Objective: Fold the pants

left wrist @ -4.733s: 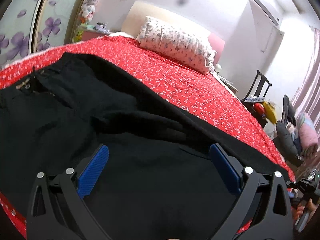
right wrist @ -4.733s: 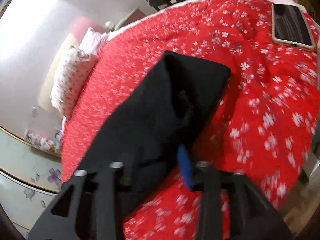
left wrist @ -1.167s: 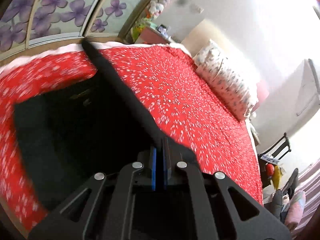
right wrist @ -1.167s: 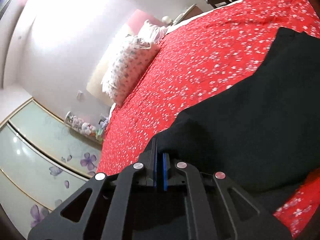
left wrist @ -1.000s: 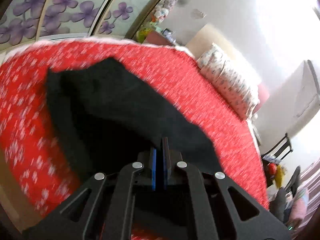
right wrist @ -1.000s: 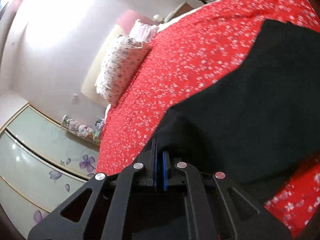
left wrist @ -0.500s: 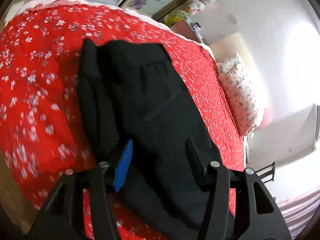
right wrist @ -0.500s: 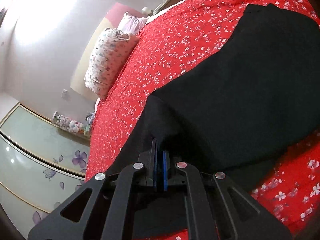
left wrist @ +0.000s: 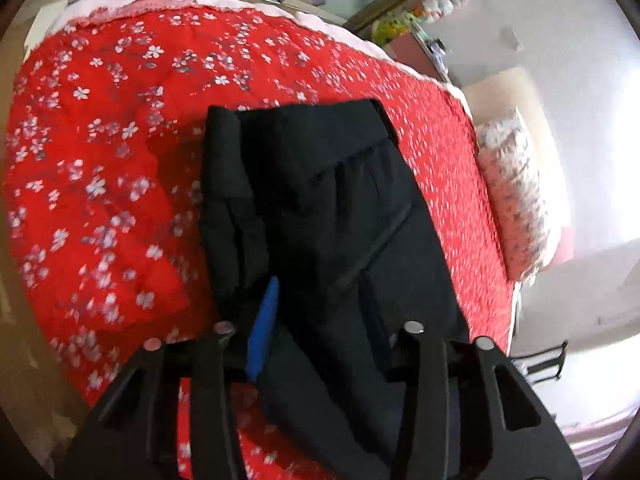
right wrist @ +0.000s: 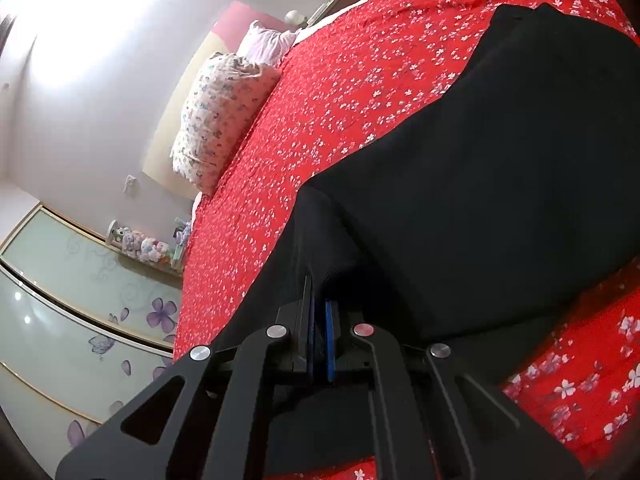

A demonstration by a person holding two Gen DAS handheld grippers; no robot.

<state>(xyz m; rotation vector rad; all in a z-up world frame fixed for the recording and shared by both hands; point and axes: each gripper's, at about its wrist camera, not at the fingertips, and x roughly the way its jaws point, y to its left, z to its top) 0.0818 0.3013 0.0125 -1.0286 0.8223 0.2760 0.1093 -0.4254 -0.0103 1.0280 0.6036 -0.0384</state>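
The left tool (left wrist: 320,304) hung over the bed with its jaws partly apart and closing, the blue pad (left wrist: 264,328) of one finger showing against dark cloth while the other finger was hard to make out against it; the fabric lay between and beneath the jaws, with neither pad seen pressing on it. The right tool (right wrist: 320,320) had its jaws drawn together, clamped on a raised pinch of the black pants (right wrist: 500,184), whose cloth rose in a small peak just ahead of the blue pads. Seen from the left wrist, the black pants (left wrist: 328,208) lay folded lengthwise in a long dark band across the red floral bedspread (left wrist: 100,184), the gathered waistband end at the far side and a second layer doubled along one edge. From the right wrist, the garment spread as a broad dark sheet toward the near corner of the red floral bedspread (right wrist: 320,120). Farther off, a floral pillow (right wrist: 220,120) leaned at the head of the bed with a paler pillow (right wrist: 268,44) behind it. Beyond the mattress stood wardrobe doors (right wrist: 80,288) printed with purple flowers, and a shelf of soft toys (right wrist: 140,244) sat beside them against the pale wall.
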